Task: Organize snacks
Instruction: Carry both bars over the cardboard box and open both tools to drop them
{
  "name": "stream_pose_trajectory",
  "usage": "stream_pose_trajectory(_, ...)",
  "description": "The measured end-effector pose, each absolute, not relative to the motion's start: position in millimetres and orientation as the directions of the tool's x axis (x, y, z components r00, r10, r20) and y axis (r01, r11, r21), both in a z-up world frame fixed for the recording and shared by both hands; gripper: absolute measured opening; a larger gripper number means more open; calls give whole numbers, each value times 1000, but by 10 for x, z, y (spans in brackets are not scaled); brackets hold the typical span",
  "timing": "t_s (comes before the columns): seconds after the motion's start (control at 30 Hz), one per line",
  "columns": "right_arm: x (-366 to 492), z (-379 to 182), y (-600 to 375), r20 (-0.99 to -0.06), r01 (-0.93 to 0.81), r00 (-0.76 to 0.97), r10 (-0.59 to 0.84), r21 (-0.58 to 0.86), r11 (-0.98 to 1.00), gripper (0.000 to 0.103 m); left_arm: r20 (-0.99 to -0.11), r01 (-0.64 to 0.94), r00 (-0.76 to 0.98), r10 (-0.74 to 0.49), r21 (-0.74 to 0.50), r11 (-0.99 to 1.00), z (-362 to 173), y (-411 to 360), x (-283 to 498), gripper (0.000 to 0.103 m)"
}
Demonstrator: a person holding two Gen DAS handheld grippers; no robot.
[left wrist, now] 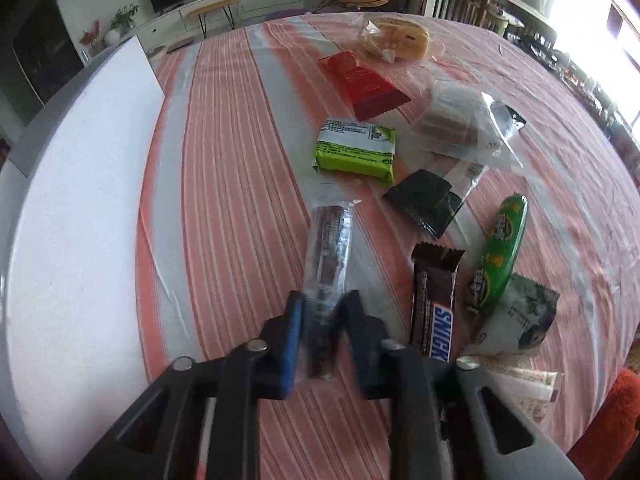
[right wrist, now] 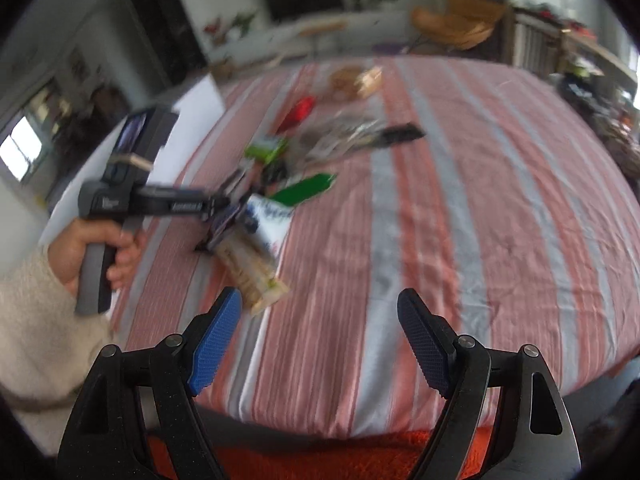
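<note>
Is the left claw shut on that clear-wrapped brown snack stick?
Yes: the left gripper is shut on the snack stick, whose near end sits pinched between both pads.

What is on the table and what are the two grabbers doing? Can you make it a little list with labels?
surface: striped tablecloth
left gripper: closed on the clear-wrapped brown bar
right gripper: open, holding nothing
beside the bar: Snickers bar, green sausage stick
farther back: lime green packet, red packet, bagged bread
left side: white board
</note>
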State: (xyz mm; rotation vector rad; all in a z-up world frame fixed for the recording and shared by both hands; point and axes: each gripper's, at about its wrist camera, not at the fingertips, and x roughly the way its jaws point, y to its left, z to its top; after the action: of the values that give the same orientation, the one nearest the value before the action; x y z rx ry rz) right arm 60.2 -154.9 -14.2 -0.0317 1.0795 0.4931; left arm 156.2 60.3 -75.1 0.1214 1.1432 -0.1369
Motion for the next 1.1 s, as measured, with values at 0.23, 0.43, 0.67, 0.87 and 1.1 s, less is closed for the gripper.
stream_pose_trajectory(0.23,957,-619,-600,-914,-515,226,336,181,838,78,-882,103,441,-167,-135,985,-544,814,1148,17)
stream_pose_trajectory(0.43,1147,-781,-454,-937,-465,203,286,165,870,32,-830,110,507,-233,-205,972,-119,1038,685,17)
stream_pose_trajectory(0.67,1030,-620,-945,-861,-304,193,470,403,863,31,-764,140,566,-310,-281,949,259,1197,251,17)
stream_pose_trajectory(0.87,728,-196,-1207,-783,-222,301,544,498,839,31,-694,148,633,-342,-325,934,717,1489,13,17)
stream_pose_trajectory(1.1,696,755,-264,-652,-422,296,698,567,708,31,-681,-40,716,-156,-263,964,1018,2421,-129,17)
